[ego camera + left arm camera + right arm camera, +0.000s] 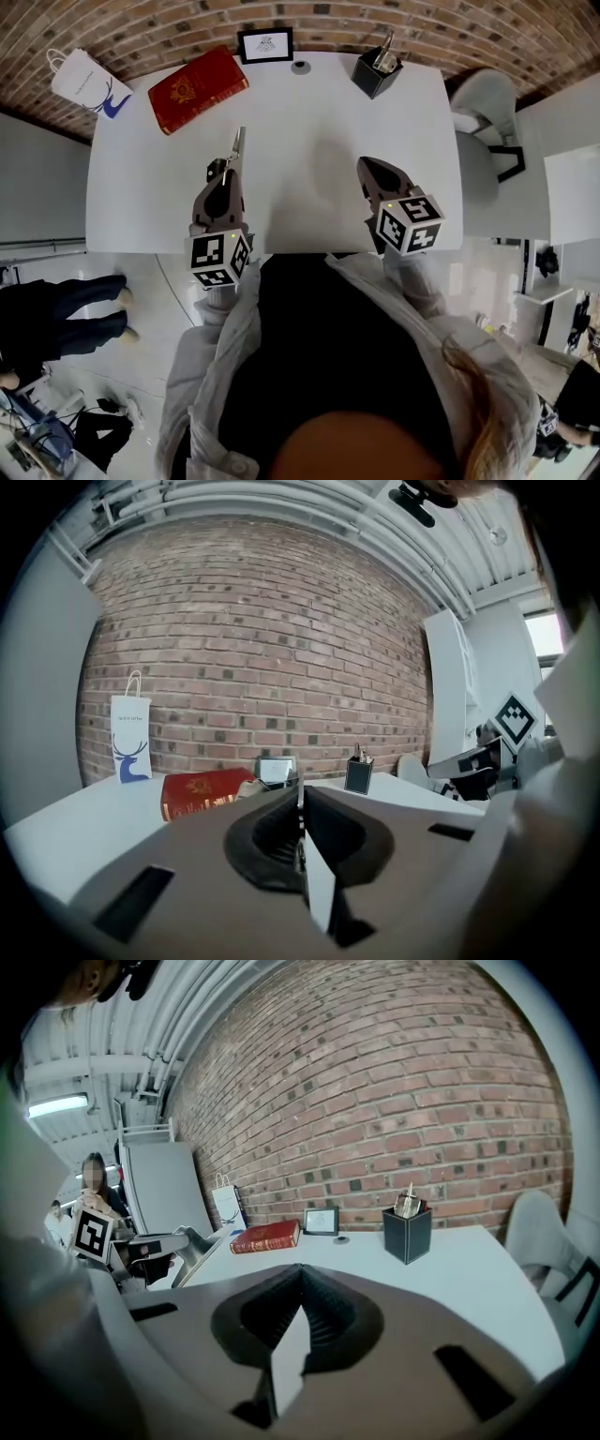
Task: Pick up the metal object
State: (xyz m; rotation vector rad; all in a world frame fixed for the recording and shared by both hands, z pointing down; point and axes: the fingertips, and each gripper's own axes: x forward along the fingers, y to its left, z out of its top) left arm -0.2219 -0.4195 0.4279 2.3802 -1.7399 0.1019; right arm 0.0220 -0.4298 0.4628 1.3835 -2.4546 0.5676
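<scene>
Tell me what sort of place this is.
Likely an office or studio workroom: a white table stands by a brick wall, with a red book, a small picture frame and a dark pen holder on it, and exposed pipes run overhead.

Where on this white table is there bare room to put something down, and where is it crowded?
Bare: the broad middle of the table, between the left tool and right tool, and the right side in front of the pen holder. Crowded: the back edge, with red book, picture frame and holder.
</scene>
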